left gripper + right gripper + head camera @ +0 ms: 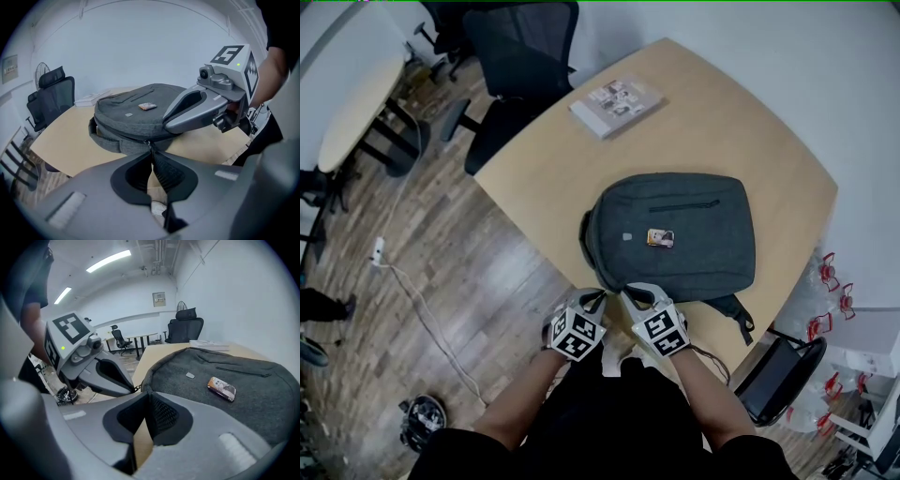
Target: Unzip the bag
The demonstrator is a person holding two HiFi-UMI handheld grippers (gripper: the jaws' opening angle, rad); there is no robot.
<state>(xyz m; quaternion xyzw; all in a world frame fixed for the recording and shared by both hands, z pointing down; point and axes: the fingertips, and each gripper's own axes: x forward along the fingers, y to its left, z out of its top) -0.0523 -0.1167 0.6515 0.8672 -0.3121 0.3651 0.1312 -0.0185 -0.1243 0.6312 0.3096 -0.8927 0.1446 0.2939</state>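
A grey backpack (675,234) lies flat on the wooden table (750,122), with a small colourful tag (660,238) on top. Both grippers sit side by side at its near rim. My left gripper (598,296) is shut on the black zipper pull (150,144), which runs from the bag's zip line (126,137) in between its closed jaws (151,153). My right gripper (630,292) is shut at the rim just to the right, its tips (149,397) pressed on the bag's grey edge (154,376). In the left gripper view the right gripper (165,125) reaches onto the bag's side.
A white booklet (616,105) lies at the table's far corner. A black office chair (520,66) stands beyond it, and another dark chair (773,375) sits at the near right. A white cable (422,309) trails over the wooden floor on the left.
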